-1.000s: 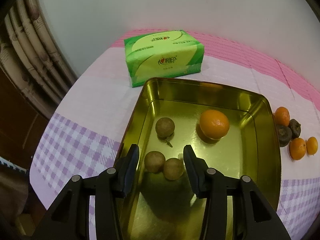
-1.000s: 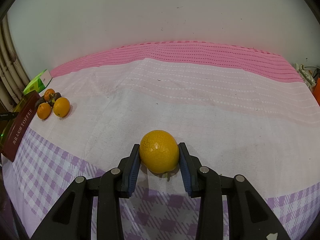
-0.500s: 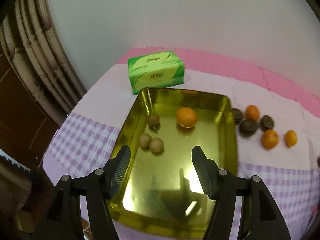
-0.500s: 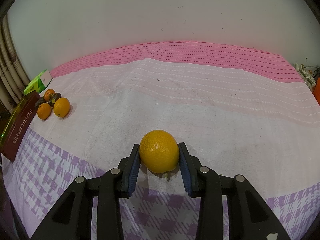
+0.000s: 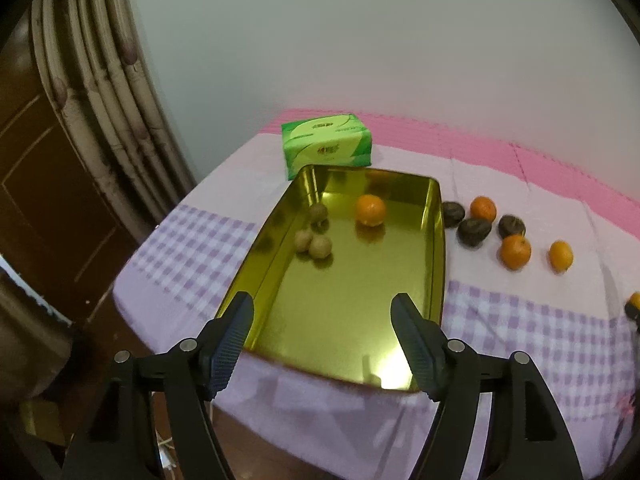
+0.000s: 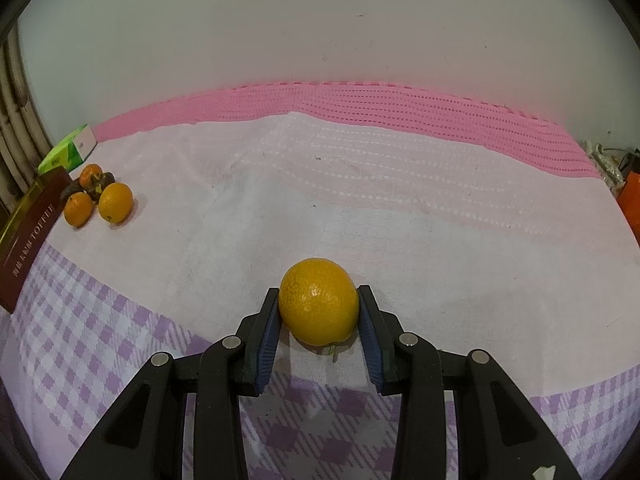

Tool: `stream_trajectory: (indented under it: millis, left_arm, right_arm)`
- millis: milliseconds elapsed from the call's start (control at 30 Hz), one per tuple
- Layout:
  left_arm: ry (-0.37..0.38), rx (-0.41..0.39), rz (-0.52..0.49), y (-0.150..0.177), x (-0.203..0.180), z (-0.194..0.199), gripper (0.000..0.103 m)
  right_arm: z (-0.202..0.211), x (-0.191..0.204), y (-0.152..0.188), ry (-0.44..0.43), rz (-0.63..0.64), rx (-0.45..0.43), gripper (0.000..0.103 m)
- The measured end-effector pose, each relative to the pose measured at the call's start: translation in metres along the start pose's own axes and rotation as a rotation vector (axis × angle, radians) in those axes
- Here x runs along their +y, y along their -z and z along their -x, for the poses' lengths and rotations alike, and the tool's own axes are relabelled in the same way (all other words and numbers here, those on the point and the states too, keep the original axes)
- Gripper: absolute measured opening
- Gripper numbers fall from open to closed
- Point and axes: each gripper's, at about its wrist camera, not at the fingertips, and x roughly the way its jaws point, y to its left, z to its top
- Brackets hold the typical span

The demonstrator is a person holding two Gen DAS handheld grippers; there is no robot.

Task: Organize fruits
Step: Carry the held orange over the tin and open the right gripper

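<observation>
Two claws, two different jobs at this point. The right claw (image 6: 319, 322) is clamped on a large orange (image 6: 318, 301), pads pressed to both its flanks, just above the worktop (image 6: 360, 200) well away from the gold tin tray (image 5: 434, 248). From that claw the tray lies far off to the left, only its dark outer wall (image 6: 28, 236) showing at the edge of the view — so the carry, as I judge it, has to run leftward across the cloth, past the loose cluster of small oranges and dark fruits (image 6: 98, 196).

The left claw (image 5: 322, 334) hangs over the tray's near end with nothing between its pads; its jaws are opening. Inside the tray sit one orange (image 5: 371, 210) and three small brown fruits (image 5: 314, 236). The loose fruits (image 5: 516, 251) lie just right of the tray's long side, nearer the left claw than the right.
</observation>
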Motion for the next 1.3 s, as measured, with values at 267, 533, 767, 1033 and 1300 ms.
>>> stream_trajectory:
  millis: [267, 533, 767, 1033, 1300]
  left_arm:
    - [-0.004, 0.008, 0.003, 0.023, 0.009, 0.016, 0.079]
    - [0.023, 0.03, 0.022, 0.026, 0.013, 0.013, 0.079]
    - [0.025, 0.07, 0.052, 0.024, 0.023, 0.006, 0.079]
    - [-0.026, 0.069, 0.058, 0.021, 0.032, 0.004, 0.079]
    - [-0.065, 0.043, 0.057, 0.017, 0.042, 0.006, 0.079]
  right_arm:
    - [0.014, 0.007, 0.011, -0.028, -0.049, 0.035, 0.034]
    - [0.038, 0.038, 0.026, -0.097, -0.052, 0.041, 0.034]
    - [0.059, 0.101, 0.012, -0.201, 0.035, 0.021, 0.034]
    - [0.077, 0.188, -0.016, -0.359, 0.163, -0.006, 0.034]
    - [0.082, 0.259, -0.043, -0.482, 0.257, -0.021, 0.034]
